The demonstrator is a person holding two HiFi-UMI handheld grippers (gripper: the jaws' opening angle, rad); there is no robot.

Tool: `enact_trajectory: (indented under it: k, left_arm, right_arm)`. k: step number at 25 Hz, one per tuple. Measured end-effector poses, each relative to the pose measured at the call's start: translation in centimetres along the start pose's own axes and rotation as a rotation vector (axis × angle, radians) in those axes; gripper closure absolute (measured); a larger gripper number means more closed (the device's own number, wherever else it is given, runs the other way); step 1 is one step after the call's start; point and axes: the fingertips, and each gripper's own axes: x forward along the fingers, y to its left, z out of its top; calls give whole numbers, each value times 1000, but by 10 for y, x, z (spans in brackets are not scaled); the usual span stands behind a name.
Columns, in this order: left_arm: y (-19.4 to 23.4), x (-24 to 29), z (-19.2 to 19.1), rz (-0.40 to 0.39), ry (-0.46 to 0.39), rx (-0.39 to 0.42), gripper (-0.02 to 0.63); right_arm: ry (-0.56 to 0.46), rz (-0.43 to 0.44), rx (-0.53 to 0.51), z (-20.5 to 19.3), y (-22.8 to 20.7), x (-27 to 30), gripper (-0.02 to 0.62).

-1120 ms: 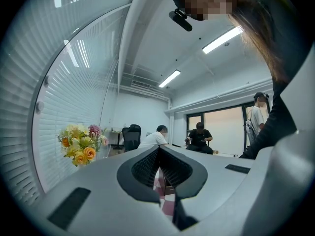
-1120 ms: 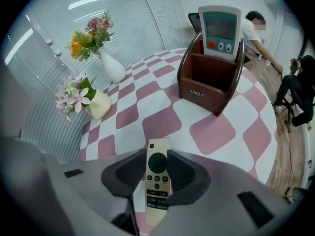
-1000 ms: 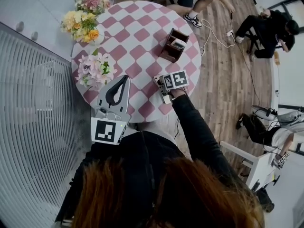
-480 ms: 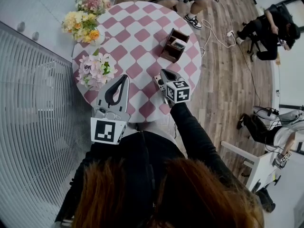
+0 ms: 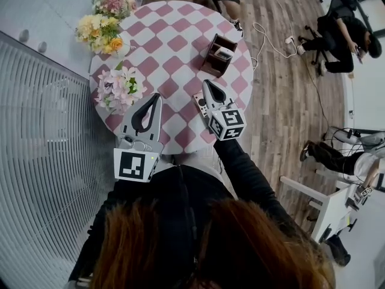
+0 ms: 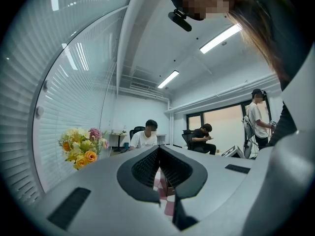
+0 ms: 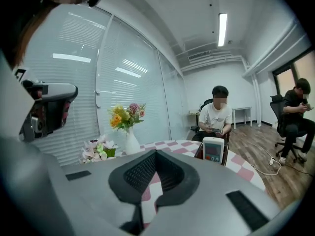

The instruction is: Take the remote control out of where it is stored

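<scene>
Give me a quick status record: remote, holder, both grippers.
remote control: upright in the brown holder, not yet taken
holder place: toward the far right of the checkered table
left gripper: shut, empty, over the table's near side
right gripper: shut, empty, short of the holder

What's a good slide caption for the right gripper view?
Shut right gripper faces the remote control standing in its holder across the table.

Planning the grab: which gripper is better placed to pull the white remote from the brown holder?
Right. The right gripper points toward the brown holder and sits nearer it; the white remote stands ahead in its view. The left gripper hangs back at the table edge.
</scene>
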Motion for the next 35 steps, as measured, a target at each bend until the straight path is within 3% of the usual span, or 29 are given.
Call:
enact_trajectory:
  k: [9,17,35]
  left_arm:
    - [-1,2,0,-6,-5,3,597]
    - [-3,3,-2,-17,-9,9,597]
    - [-3,13,-2,-27,-28,-3,597]
  right_arm:
    - [-146,0,-31,63,31,-37,581]
    - [-229,-56,-52,101,44,-69,581]
    - [-248,-103,-14,114,44,-81,581]
